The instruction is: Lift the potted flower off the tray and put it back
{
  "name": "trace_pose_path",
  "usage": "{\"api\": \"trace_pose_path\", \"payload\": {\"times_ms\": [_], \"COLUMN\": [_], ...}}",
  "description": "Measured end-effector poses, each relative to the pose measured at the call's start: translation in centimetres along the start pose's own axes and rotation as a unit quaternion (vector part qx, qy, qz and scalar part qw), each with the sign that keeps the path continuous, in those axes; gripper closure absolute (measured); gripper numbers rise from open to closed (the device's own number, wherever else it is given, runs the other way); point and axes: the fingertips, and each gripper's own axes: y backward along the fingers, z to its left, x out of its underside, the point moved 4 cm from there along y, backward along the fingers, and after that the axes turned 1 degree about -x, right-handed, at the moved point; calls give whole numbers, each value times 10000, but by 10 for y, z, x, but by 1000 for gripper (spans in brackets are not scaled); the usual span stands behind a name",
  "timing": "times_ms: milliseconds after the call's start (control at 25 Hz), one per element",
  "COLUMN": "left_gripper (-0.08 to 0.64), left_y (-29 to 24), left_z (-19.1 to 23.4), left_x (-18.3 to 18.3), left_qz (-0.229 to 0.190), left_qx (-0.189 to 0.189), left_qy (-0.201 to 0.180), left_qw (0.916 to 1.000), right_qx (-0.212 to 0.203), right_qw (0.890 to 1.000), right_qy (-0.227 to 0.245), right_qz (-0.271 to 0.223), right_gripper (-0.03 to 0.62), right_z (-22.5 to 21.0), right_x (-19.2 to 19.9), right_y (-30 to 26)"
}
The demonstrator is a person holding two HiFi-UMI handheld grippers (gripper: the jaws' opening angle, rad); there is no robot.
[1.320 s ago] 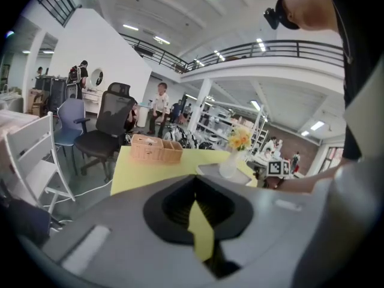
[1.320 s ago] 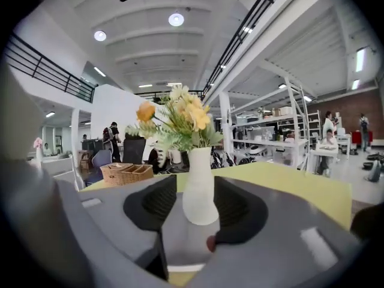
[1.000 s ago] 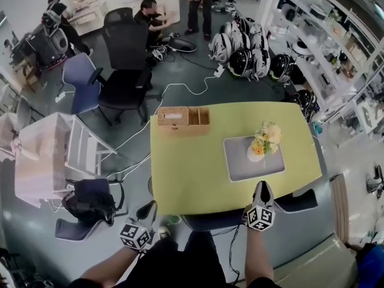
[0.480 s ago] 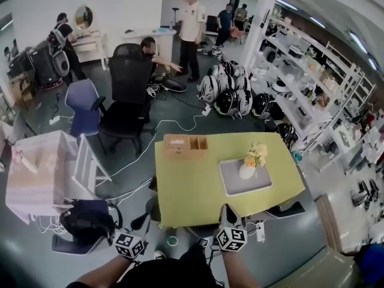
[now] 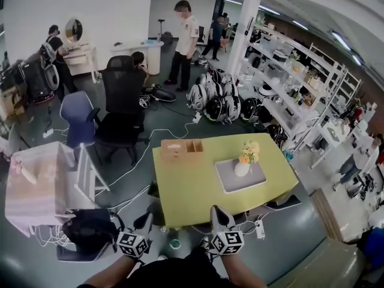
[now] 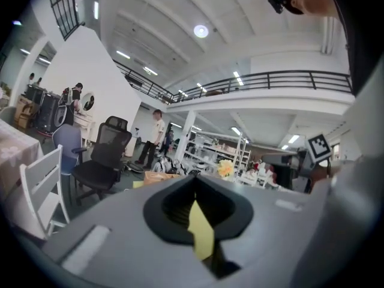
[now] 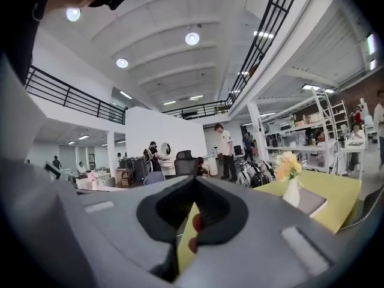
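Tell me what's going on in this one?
A person stands at the near side of the yellow-green table with a gripper in each hand. The left tongs and right tongs are both shut and empty, held by the table's near edge, well short of the grey tray. The potted flower stands upright on that tray, untouched. A wooden box sits at the far side.

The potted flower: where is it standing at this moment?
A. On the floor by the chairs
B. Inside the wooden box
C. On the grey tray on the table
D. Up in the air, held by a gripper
C: the potted flower stands upright on the grey tray, which lies on the yellow-green table.
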Motion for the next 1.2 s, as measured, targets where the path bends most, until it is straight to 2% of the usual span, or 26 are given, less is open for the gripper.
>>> {"api": "trace_pose_path", "payload": {"times_ms": [640,1200], "left_gripper": [552,552], "left_y": [-3,-2], "left_z": [-13,-15], "left_x": [-5,-1], "left_qz": [-43,-54], "left_qx": [370,405], "left_qy": [71,108], "left_qw": [9993,9991], "right_qx": [-24,10], "right_qw": [10000,9998], "right_qy": [40,152], "right_qz": [87,84], "right_gripper": [589,589], "right_z": [26,30], "right_x": [3,6], "right_y": [19,22]}}
